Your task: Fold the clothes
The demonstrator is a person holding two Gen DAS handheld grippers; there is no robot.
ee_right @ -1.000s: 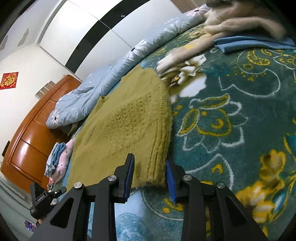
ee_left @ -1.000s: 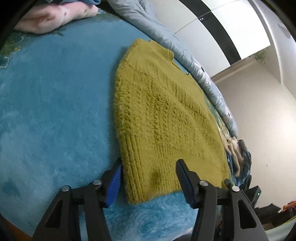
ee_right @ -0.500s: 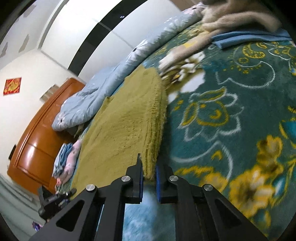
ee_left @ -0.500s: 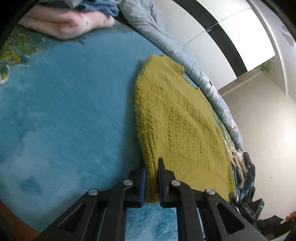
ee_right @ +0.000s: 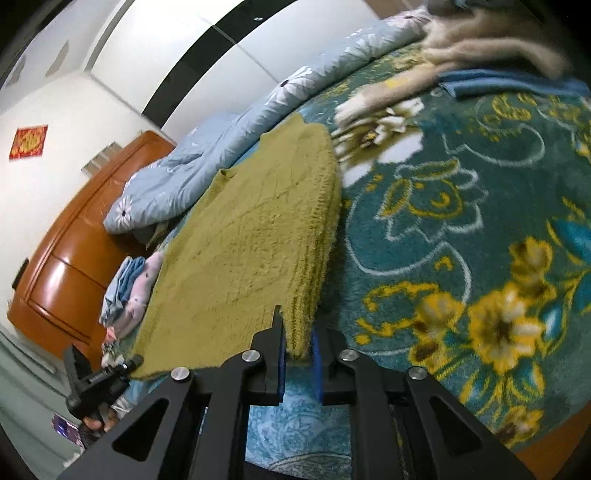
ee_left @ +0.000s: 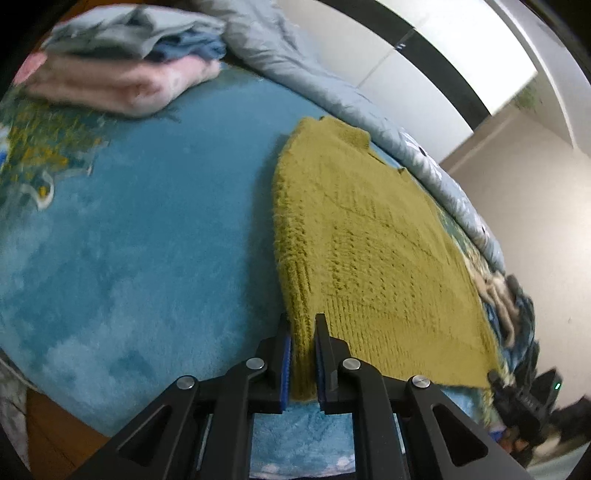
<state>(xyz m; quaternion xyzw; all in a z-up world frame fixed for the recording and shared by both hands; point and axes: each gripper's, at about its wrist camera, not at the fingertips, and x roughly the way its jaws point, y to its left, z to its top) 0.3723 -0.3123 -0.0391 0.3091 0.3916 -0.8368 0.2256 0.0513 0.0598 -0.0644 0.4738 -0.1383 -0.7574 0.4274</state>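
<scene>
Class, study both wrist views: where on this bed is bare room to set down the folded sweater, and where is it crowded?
Free: the blue blanket between the mustard sweater and the pink folded stack, and the floral blanket right of the sweater. Crowded: the far edge along the pale quilt and the beige clothes pile. The left gripper and right gripper clamp the hem.

Sweater (ee_left: 369,251) spread flat on blanket (ee_left: 147,240), mid-frame to lower right. Folded clothes pile (ee_left: 118,74) at upper left. Quilt (ee_left: 332,96) behind sweater, along far edge. Left gripper (ee_left: 302,354) at bottom centre, clamping sweater's near corner.
</scene>
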